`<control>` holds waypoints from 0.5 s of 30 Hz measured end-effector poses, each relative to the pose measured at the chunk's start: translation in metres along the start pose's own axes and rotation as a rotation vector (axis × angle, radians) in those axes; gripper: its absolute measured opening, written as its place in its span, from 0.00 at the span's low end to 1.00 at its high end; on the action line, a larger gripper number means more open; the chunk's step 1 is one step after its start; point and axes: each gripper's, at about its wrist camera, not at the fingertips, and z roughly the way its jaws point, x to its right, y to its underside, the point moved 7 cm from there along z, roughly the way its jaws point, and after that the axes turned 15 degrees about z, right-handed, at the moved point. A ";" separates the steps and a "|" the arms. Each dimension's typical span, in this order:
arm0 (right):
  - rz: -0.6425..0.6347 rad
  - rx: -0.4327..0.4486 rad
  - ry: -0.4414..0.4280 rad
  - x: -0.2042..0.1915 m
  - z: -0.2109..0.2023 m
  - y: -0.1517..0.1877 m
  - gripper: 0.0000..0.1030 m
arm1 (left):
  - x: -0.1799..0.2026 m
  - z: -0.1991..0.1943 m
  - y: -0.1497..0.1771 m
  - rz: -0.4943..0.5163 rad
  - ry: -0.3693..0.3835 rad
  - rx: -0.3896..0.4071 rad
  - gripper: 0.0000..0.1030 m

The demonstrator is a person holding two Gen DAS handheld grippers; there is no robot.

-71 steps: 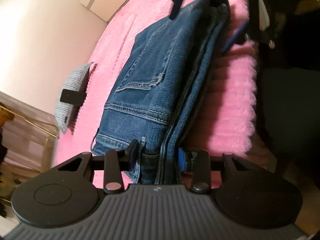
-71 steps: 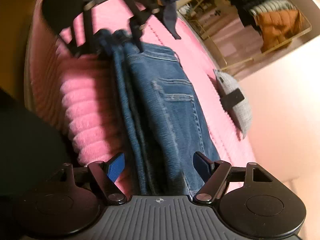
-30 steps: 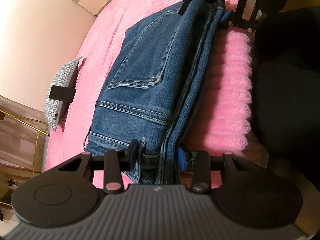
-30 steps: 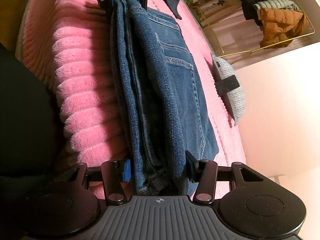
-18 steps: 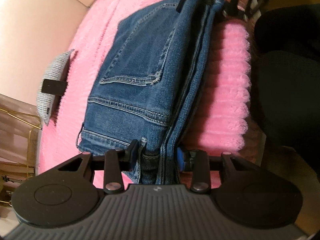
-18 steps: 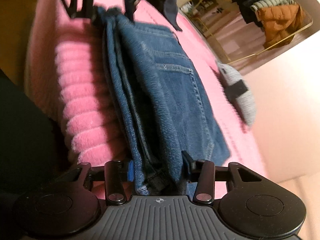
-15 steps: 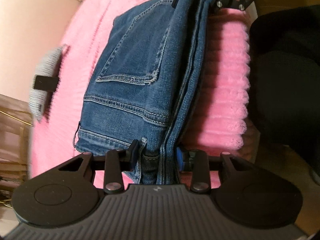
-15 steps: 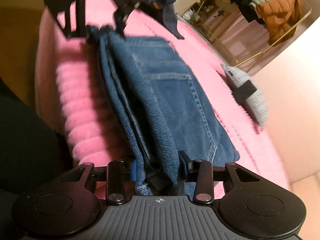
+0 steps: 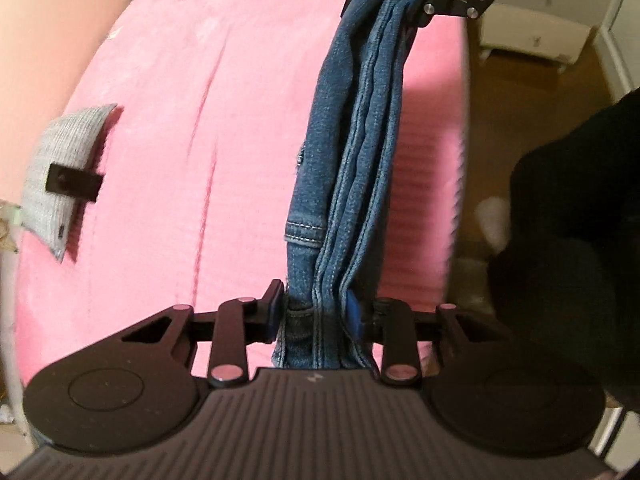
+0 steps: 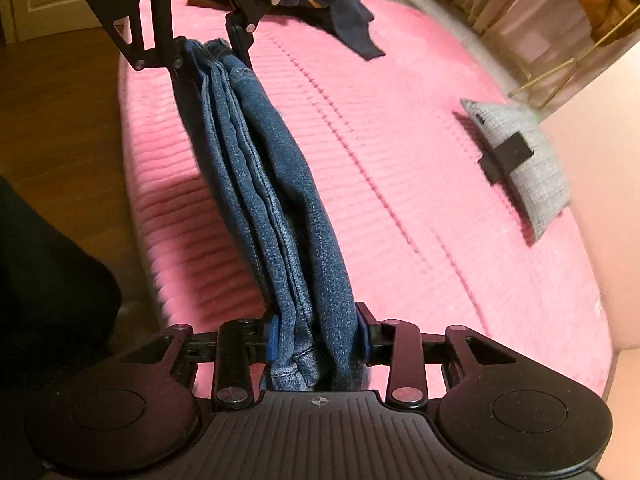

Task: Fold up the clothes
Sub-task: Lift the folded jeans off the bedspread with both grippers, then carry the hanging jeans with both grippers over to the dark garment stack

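Home bedroom, pink plush bed (image 9: 208,80), gold clothes rack (image 10: 576,20), white dresser (image 9: 540,12)

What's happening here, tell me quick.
A person holds a two-finger gripper in each hand and is folding clothes. The left gripper and the right gripper are each shut on one end of a folded pair of blue denim jeans, which hangs stretched between them above a pink ribbed plush bed cover. A small grey knitted cushion lies farther back on the cover.
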 end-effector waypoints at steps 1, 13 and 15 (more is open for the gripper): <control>0.007 -0.017 -0.008 0.004 -0.011 0.001 0.33 | -0.004 -0.007 -0.007 0.001 0.012 0.013 0.27; 0.138 -0.096 0.170 0.070 -0.099 0.031 0.33 | -0.060 -0.034 -0.098 0.183 -0.056 0.172 0.27; 0.174 -0.099 0.217 0.083 -0.113 0.039 0.33 | -0.070 -0.036 -0.118 0.233 -0.073 0.203 0.27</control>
